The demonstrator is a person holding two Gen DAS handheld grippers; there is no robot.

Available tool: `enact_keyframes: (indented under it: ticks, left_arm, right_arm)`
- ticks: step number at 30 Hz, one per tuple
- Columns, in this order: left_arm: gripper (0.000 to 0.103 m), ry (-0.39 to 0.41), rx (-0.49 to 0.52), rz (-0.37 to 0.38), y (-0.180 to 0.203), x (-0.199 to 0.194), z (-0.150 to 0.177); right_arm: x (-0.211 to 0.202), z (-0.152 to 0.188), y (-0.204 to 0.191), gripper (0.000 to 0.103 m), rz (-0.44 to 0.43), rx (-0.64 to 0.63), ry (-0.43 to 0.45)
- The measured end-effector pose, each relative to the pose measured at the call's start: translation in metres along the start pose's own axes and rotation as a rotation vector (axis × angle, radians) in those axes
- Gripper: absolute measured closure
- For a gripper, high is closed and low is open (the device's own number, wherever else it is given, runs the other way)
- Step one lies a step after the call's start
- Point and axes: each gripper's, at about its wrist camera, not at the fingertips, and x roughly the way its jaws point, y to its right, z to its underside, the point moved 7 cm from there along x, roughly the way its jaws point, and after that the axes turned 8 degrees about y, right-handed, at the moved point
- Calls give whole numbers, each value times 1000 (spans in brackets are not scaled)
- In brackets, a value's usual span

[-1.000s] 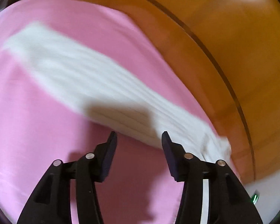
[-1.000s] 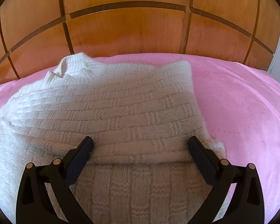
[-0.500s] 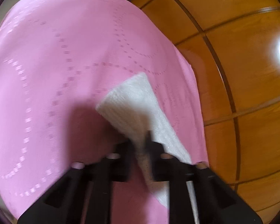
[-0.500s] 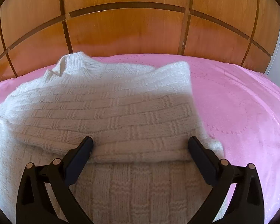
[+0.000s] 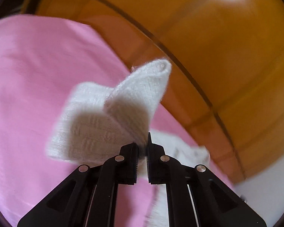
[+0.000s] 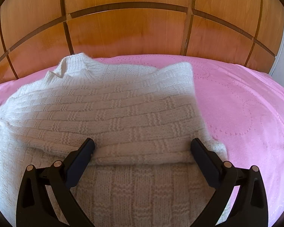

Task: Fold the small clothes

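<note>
Pinching a fold of the white knitted sweater (image 5: pixel 111 117), the left tool (image 5: pixel 142 151) has its jaws pressed together on the fabric, having just closed on it. The held piece stands up from between the jaws as a blurred flap with a rolled end, lifted clear of the pink bedspread (image 5: pixel 28 87) beneath it. More of the white knit trails off to the right of the tool, down on the spread. Behind runs a wooden headboard (image 5: pixel 227 56), glossy and orange-brown, with a bright glare near the top of the left wrist view.

In the right wrist view, the sweater (image 6: pixel 108 113) lies on the pink bedspread (image 6: pixel 246 113), its textured basket-weave body spread toward the camera and a sleeve or side panel folded across it. The ribbed collar (image 6: pixel 73 66) sits at the far edge, near the wooden headboard (image 6: pixel 126 28). The right tool (image 6: pixel 142 147) has its jaws wide apart, one fingertip to each side of the folded layer's near edge, low over the knit; whether the pads touch the fabric cannot be told. Nothing is clamped between them.
</note>
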Motion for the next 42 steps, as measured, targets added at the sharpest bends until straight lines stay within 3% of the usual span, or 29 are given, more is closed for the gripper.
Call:
enact_keyframes:
  ticks: [2, 7, 8, 9, 12, 16, 18, 21, 22, 25, 28, 31, 32, 33, 35, 37, 42]
  left_arm:
    - [97, -71, 62, 49, 36, 17, 30]
    - [96, -209, 208, 78, 92, 47, 102]
    - [94, -231, 236, 75, 98, 52, 113]
    - [84, -255, 264, 82, 103, 54, 126]
    - [69, -280, 321, 88, 111, 52, 143]
    - [68, -270, 385, 101, 109, 40, 156]
    - [68, -260, 413, 98, 107, 35, 159]
    - [68, -257, 429, 88, 100, 27, 170]
    - [68, -256, 431, 79, 98, 27, 171]
    - [68, -256, 407, 61, 83, 19, 179]
    - [68, -243, 393, 61, 77, 19, 180]
    - [68, -241, 397, 60, 75, 20, 182]
    - [68, -241, 394, 62, 74, 20, 183]
    - [68, -239, 386, 65, 72, 21, 182]
    - [68, -236, 372, 73, 71, 22, 182]
    - [68, -231, 364, 79, 70, 23, 182]
    - [68, -224, 370, 83, 69, 23, 183]
  right_arm:
    - [0, 0, 0, 2, 1, -1, 0]
    - [0, 0, -1, 2, 0, 1, -1]
    - [0, 0, -1, 2, -1, 3, -1]
    - [1, 0, 0, 2, -3, 4, -3]
    - [2, 0, 0, 2, -11, 7, -15]
    - [-6, -12, -4, 2, 1, 2, -11]
    - [-22, -20, -19, 10, -82, 39, 25]
    - [-42, -21, -70, 26, -338, 95, -10]
    - [-45, -16, -96, 30, -457, 103, -63]
    - [-46, 2, -158, 41, -643, 95, -200]
    - [-35, 14, -200, 46, -699, 109, -285]
    - [-23, 14, -228, 49, -661, 87, -299]
    - [-23, 12, -237, 69, -648, 55, -300]
    - [-24, 10, -243, 94, -633, 16, -299]
    - [-33, -6, -252, 97, -615, -48, -248]
    - [-55, -29, -252, 97, -636, -78, -142]
    - [-99, -87, -230, 97, -638, -89, 61]
